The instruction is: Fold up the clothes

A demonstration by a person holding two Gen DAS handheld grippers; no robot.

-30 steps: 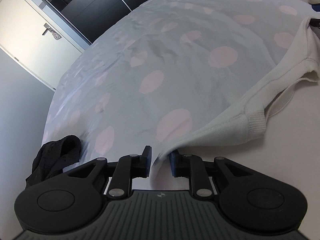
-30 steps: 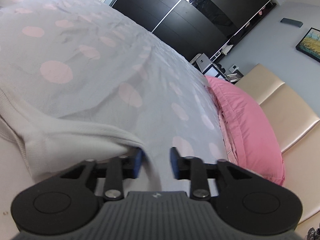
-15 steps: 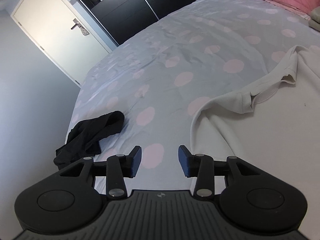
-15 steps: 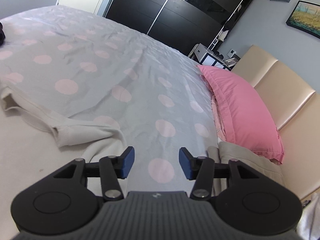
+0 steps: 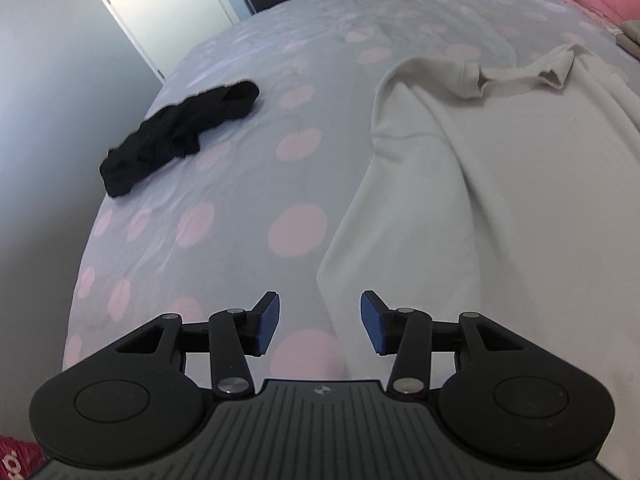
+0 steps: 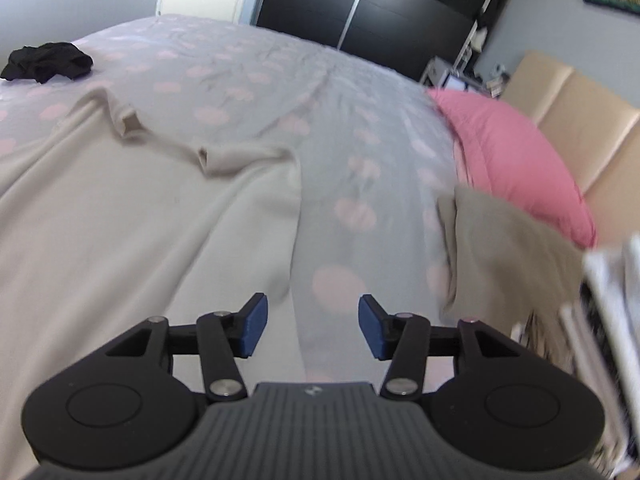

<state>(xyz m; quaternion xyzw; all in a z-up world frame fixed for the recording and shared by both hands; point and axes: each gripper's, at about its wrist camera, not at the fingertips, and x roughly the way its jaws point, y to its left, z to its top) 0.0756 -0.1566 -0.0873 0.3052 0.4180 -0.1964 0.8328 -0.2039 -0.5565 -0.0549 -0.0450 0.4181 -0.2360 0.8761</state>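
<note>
A cream sweater (image 5: 500,184) lies spread flat on the bed, its neckline at the far end; the right wrist view shows the same sweater (image 6: 120,216). My left gripper (image 5: 318,320) hovers above the sweater's left edge, jaws still opening, nothing between them. Over the sweater's right edge my right gripper (image 6: 308,322) stands open and empty. A crumpled black garment (image 5: 180,132) lies off to the left near the bed's edge, also seen as the black garment (image 6: 46,62) at the far left.
The bed sheet (image 5: 248,184) is grey with pink dots. A pink pillow (image 6: 508,156) leans on a beige headboard (image 6: 580,112). A folded beige cloth (image 6: 504,248) lies beside the pillow. A white door (image 5: 168,4) and dark wardrobes (image 6: 360,12) stand beyond the bed.
Both grippers let go of the sweater's shoulder corners, opened and drew back and up along its sides. The sweater now lies flat on the bed.
</note>
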